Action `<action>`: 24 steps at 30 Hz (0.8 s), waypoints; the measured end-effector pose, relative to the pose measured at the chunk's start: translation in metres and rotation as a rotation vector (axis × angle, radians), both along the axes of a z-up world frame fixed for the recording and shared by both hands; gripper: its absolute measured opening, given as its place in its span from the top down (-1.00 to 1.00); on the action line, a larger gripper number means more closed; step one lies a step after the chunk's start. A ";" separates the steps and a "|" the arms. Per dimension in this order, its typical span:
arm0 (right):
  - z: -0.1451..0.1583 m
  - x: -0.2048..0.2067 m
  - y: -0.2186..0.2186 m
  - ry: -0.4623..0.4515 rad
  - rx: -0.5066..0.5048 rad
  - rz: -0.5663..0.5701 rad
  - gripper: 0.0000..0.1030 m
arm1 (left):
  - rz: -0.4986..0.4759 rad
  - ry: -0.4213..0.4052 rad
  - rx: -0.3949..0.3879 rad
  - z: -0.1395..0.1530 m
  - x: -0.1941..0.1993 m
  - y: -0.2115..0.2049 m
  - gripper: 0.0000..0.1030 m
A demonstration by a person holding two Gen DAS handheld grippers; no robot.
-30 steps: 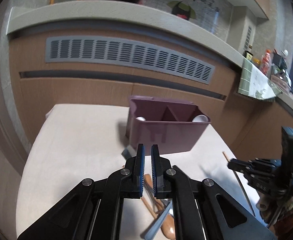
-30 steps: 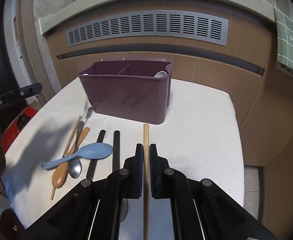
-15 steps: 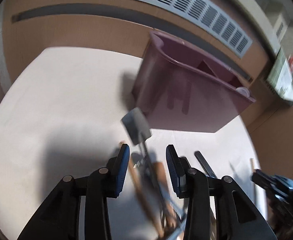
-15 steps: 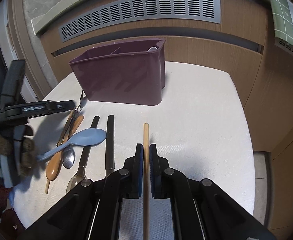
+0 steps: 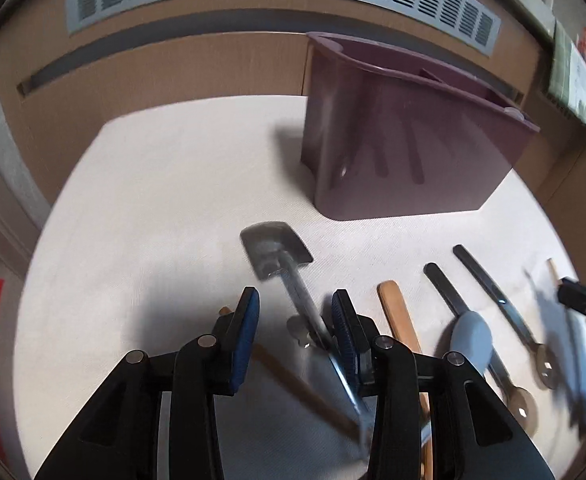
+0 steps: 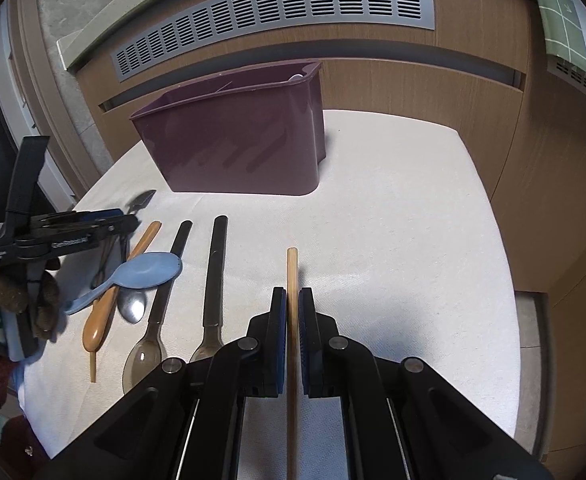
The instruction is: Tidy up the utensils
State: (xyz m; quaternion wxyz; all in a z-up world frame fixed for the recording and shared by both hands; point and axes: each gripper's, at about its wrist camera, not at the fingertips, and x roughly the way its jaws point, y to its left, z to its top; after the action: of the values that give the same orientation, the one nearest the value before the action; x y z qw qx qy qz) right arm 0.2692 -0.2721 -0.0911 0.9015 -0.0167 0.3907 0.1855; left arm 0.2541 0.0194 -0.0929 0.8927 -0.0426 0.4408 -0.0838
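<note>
A purple divided utensil holder (image 5: pixel 405 136) stands at the back of the white cloth-covered table (image 5: pixel 153 200); it also shows in the right wrist view (image 6: pixel 245 148). My left gripper (image 5: pixel 295 316) is open low over a pile of utensils, its jaws astride a metal spatula (image 5: pixel 277 248) whose handle runs against the right pad. A thin wooden chopstick (image 5: pixel 293 376) crosses under it. My right gripper (image 6: pixel 289 312) is shut on a wooden chopstick (image 6: pixel 292 268) that points at the holder.
On the cloth lie a wooden spoon (image 6: pixel 105 300), a light blue spoon (image 6: pixel 141 272), a metal spoon (image 6: pixel 132 306) and two black-handled utensils (image 6: pixel 215 268). Wooden cabinets with a grey vent grille (image 6: pixel 277 8) stand behind the table. The table's right edge drops to the floor.
My left gripper has opened and dropped down over the spatula and utensil pile. My right gripper has stayed shut on the chopstick and drawn back slightly.
</note>
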 end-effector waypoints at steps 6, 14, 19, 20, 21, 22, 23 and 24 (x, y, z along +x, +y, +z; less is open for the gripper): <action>-0.004 0.001 0.004 0.015 0.003 0.010 0.89 | 0.068 0.077 -0.203 0.002 0.020 0.027 0.24; -0.002 -0.001 0.004 -0.003 -0.024 -0.008 0.89 | 0.043 0.095 0.059 0.008 0.053 -0.004 0.24; 0.005 -0.007 0.001 -0.046 0.000 -0.007 0.89 | 0.051 0.081 0.080 0.009 0.060 -0.004 0.32; 0.007 -0.007 -0.001 -0.047 0.013 -0.006 0.89 | 0.064 0.075 0.061 0.011 0.057 0.000 0.35; 0.010 -0.008 -0.004 -0.052 0.034 -0.007 0.89 | 0.074 0.065 0.032 0.013 0.052 0.005 0.36; 0.013 -0.010 -0.006 -0.060 0.050 -0.009 0.89 | 0.073 0.051 0.009 0.016 0.045 0.009 0.36; 0.018 -0.011 -0.010 -0.069 0.069 -0.011 0.89 | 0.069 0.024 -0.012 0.020 0.035 0.012 0.36; 0.021 -0.012 -0.012 -0.074 0.080 -0.012 0.89 | 0.064 -0.017 -0.032 0.027 0.020 0.017 0.36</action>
State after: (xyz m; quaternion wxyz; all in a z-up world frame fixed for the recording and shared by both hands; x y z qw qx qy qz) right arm 0.2574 -0.2837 -0.0704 0.9163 0.0148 0.3496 0.1949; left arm 0.2743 0.0363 -0.0654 0.8978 -0.0705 0.4302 -0.0625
